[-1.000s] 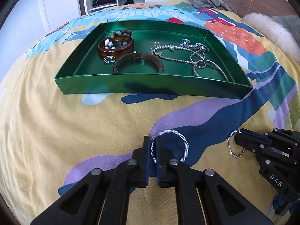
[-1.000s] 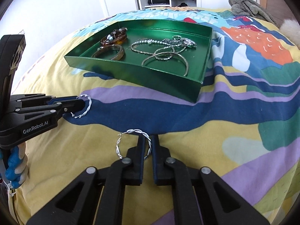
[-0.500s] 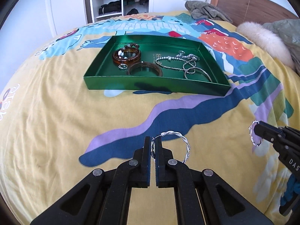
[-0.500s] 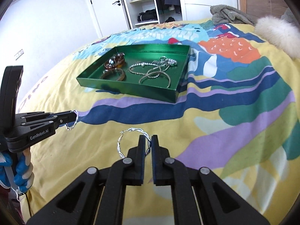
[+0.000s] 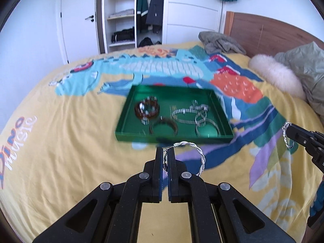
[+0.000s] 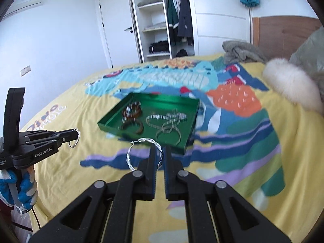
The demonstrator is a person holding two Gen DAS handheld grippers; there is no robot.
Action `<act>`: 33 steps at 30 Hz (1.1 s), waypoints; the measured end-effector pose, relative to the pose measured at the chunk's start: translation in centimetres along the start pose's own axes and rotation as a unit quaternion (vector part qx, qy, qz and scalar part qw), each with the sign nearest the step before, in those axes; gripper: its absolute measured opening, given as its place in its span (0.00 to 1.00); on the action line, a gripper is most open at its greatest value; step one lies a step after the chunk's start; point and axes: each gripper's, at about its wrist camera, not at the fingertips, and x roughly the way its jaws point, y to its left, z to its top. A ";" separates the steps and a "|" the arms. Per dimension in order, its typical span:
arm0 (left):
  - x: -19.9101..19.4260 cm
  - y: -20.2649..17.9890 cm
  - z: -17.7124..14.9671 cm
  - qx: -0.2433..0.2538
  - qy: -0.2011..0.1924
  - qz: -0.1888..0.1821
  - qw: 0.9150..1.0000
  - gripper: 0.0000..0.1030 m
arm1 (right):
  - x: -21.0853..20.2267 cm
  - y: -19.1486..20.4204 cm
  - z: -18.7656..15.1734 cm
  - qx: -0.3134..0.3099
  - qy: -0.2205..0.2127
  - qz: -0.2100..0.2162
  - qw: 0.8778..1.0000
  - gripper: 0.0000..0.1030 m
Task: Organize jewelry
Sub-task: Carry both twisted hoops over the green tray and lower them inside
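- Both grippers have risen and drawn back since the earlier frames: the green tray point(image 5: 221, 111) now sits farther off and looks smaller, and more of the room shows behind the bed.
- Left gripper point(image 5: 165, 158): jaws pressed almost together, pinching a twisted silver hoop point(image 5: 199, 151) at its left edge. The hoop hangs to the right of the fingertips, held clear above the bedspread point(image 5: 60, 141), its ring plane roughly upright.
- Right gripper point(image 6: 161, 156): jaws likewise nearly closed, pinching a second twisted silver hoop point(image 6: 139, 143) at its right side; that ring extends to the left of the fingertips.
- Each hoop is thin metal wire, rope-twisted and shiny.
- Tray: rectangular, shallow, glossy green walls, lying flat on the bedspread beyond both grippers, its long side running left to right in the left wrist view.
- Tray contents: a brown amber-like bangle point(image 5: 147, 109) at far left, a dark bangle point(image 5: 163, 126) in front of it, a silver bead chain point(image 5: 187, 114) at centre, a thin silver bangle point(image 5: 207, 129) near right.
- Bedspread: yellow fabric with blue, purple, orange and green print.
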 end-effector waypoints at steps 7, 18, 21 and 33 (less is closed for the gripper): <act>0.1 0.5 6.1 0.011 -0.033 0.014 0.999 0.03 | -0.1 -0.5 7.0 0.002 -0.050 -0.012 0.999 0.05; 13.0 -0.9 10.8 0.029 0.021 0.024 0.999 0.03 | 10.8 -2.8 9.9 0.008 -0.012 -0.015 1.000 0.05; 16.9 -1.7 10.9 0.033 0.040 0.023 0.998 0.03 | 15.3 -3.6 8.4 0.004 0.026 -0.015 1.000 0.05; 27.8 -3.0 10.1 0.033 0.112 0.051 0.992 0.03 | 25.1 -4.7 4.3 -0.029 0.127 -0.024 0.991 0.05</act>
